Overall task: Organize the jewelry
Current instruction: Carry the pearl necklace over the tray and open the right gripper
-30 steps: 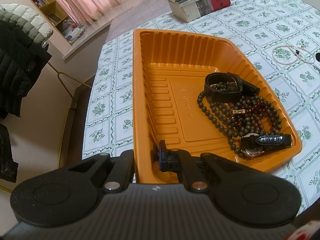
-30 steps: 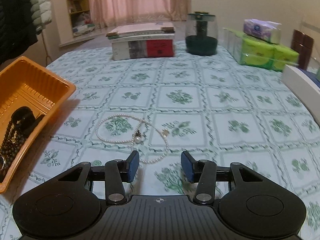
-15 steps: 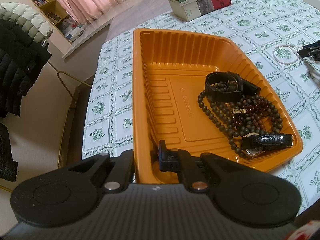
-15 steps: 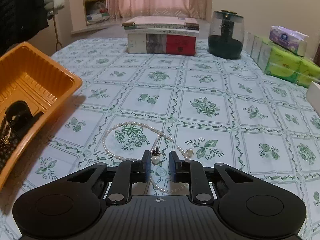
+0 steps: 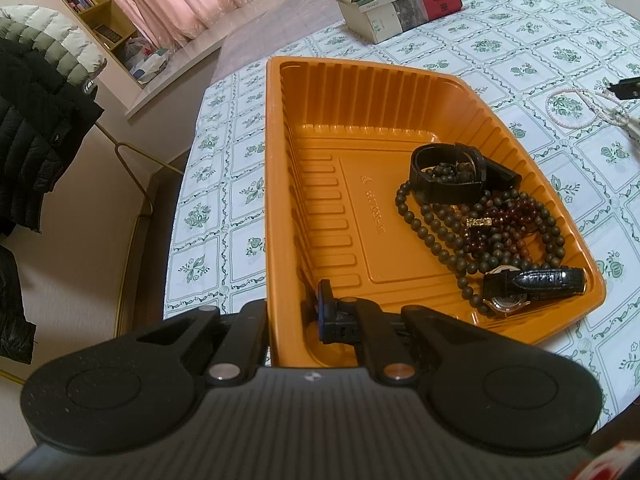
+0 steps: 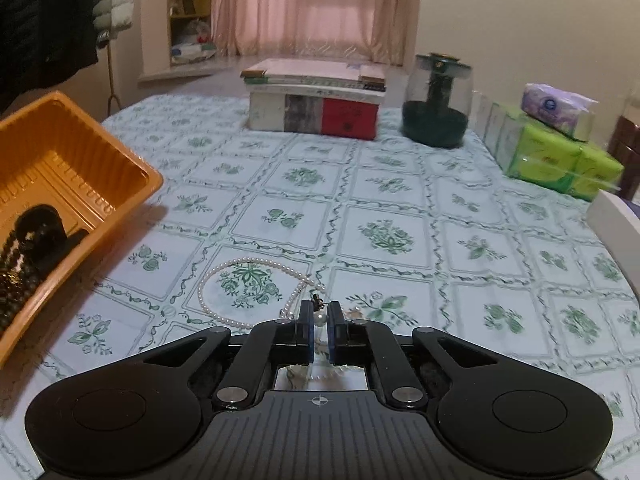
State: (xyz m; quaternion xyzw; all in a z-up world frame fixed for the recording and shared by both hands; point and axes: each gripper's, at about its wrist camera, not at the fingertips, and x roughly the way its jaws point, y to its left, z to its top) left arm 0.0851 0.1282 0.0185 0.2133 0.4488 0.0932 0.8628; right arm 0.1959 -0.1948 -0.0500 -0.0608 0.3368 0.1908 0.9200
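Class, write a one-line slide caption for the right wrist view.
Right gripper closing on white pearl necklace lying on the floral tablecloth, beside ribbed orange plastic tray.

A white pearl necklace (image 6: 256,280) lies looped on the surface's green-patterned cloth, just beside the long side of the orange tray (image 5: 280,184). Dark bead strings (image 5: 480,236) and two black-strapped watches (image 5: 532,286) crowd the tray's right end.

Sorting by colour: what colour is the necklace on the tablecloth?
White pearl necklace; clearest in the right wrist view.
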